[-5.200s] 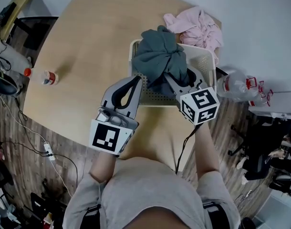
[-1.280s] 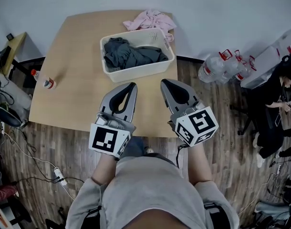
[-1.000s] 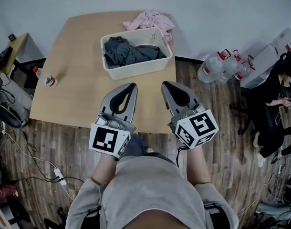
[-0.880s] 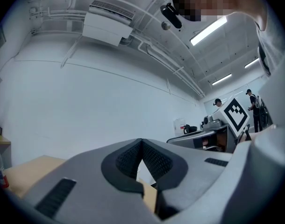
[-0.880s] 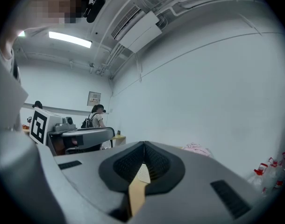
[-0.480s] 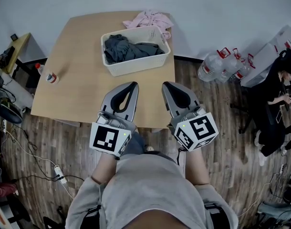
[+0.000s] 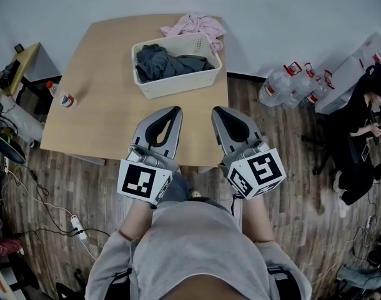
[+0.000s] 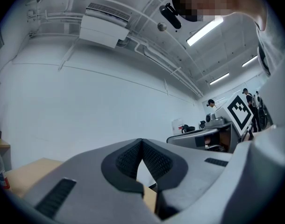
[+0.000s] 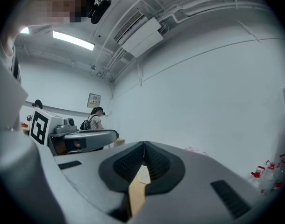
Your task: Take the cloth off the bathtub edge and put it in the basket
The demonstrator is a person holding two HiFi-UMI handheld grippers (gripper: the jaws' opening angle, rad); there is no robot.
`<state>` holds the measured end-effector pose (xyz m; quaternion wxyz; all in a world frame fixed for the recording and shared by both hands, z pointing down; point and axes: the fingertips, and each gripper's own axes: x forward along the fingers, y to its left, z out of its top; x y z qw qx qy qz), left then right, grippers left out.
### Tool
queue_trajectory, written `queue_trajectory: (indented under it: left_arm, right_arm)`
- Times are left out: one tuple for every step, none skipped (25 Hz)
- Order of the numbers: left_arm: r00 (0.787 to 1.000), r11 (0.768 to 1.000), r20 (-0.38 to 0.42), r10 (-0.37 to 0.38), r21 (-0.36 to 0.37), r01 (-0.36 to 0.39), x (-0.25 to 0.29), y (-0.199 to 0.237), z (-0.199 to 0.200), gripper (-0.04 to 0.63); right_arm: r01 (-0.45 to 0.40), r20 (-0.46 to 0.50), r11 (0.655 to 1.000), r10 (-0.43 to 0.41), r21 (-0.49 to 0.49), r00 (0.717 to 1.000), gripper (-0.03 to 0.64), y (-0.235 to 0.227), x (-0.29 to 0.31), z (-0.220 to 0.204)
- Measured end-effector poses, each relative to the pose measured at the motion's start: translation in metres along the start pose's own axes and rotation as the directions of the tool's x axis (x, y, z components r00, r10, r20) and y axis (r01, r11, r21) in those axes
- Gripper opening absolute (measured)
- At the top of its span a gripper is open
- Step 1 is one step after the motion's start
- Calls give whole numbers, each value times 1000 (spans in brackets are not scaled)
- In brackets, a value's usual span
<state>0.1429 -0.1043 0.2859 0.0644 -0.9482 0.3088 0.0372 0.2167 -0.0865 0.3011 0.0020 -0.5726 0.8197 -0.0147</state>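
Grey cloth (image 7: pixel 168 61): 1, inside white basket (image 7: pixel 178 86) on counter (image 7: pixel 103 99); earlier it hung from the right gripper (image 7: pixel 217 110). Left gripper (image 7: pixel 172 110) and right gripper: 2, jaws closed together, empty, drawn back to the counter's near edge.

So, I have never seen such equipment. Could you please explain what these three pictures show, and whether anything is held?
No robot here: a person holds a two-jaw tool in each hand. The top-down picture comes from a camera on the person's head; it shows the left tool and right tool. The other two come from cameras riding on each tool, looking along its jaws. Both tools are shut and hold nothing. On the wooden table are a white basket with a grey cloth inside, a pink cloth behind it, and a bottle near the left edge.
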Motion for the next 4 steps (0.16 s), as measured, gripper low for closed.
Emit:
queue_trajectory:
  left_arm:
    - [1000,1000,0,-1,1,1,0,0,0,-3]
    - [1000,1000,0,-1,3,1,1,0,0,-3]
    - [1000,1000,0,-1,4,1,1,0,0,-3]
    - [1000,1000,0,-2,5,2,1,0,0,-3]
  right_arm:
    - [0,1,1000,0,2,1000,11,0,0,0]
    - [0,2,1000,0,3,1000,11,0,0,0]
    - [-1,3,1000,1,3,1000,11,0,1,0]
    - [-2,3,1000,2,3,1000,11,0,1,0]
